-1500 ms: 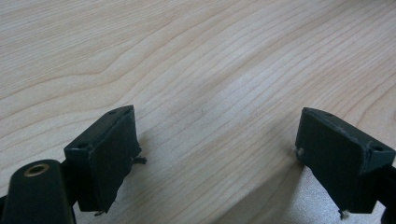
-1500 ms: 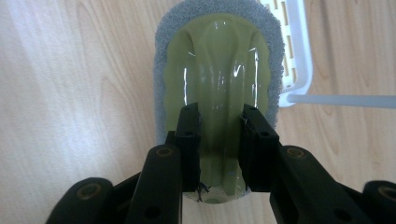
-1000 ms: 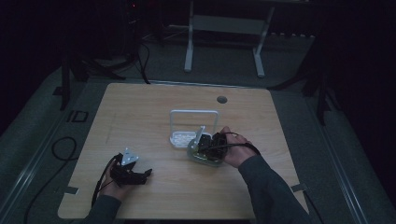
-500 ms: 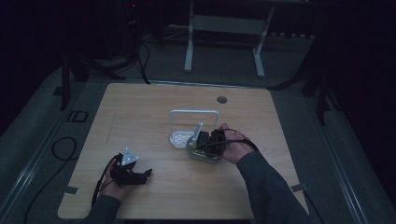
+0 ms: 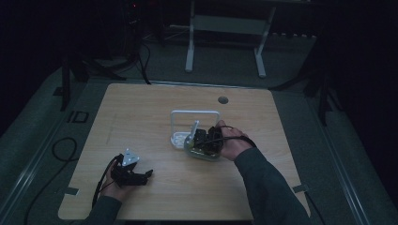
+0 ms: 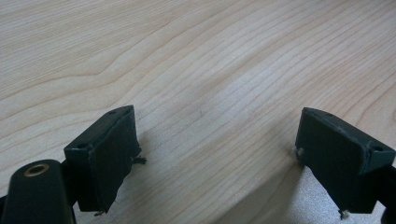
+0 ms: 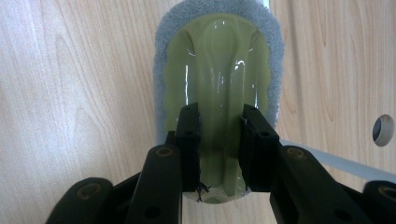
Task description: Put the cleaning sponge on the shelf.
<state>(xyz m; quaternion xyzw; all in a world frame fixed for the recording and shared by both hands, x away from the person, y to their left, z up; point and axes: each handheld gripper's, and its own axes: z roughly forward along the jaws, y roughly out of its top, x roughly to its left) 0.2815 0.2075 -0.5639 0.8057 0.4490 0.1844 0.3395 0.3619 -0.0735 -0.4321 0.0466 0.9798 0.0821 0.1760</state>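
Note:
A scrubbing brush [image 7: 218, 60] with a glossy yellow-green handle and a grey pad lies flat on the wooden table [image 5: 141, 117]. My right gripper [image 7: 219, 116] is shut on the handle's raised middle ridge, one jaw on each side. In the high view that gripper [image 5: 204, 139] and the brush [image 5: 202, 153] sit just right of a small white tray [image 5: 178, 139] under a white wire frame [image 5: 195, 112]. My left gripper [image 5: 137, 176] rests near the table's front left. Its jaws stand wide open over bare wood in the left gripper view [image 6: 215, 140].
A round cable hole [image 5: 223, 100] is in the table's far side, also seen in the right gripper view [image 7: 384, 129]. A white bar of the frame [image 7: 327, 158] crosses beside my right jaws. A metal stand [image 5: 225, 28] is on the floor beyond the table.
My right gripper has moved slightly left and away with the brush, closer to the white frame. The left gripper has stayed where it was.

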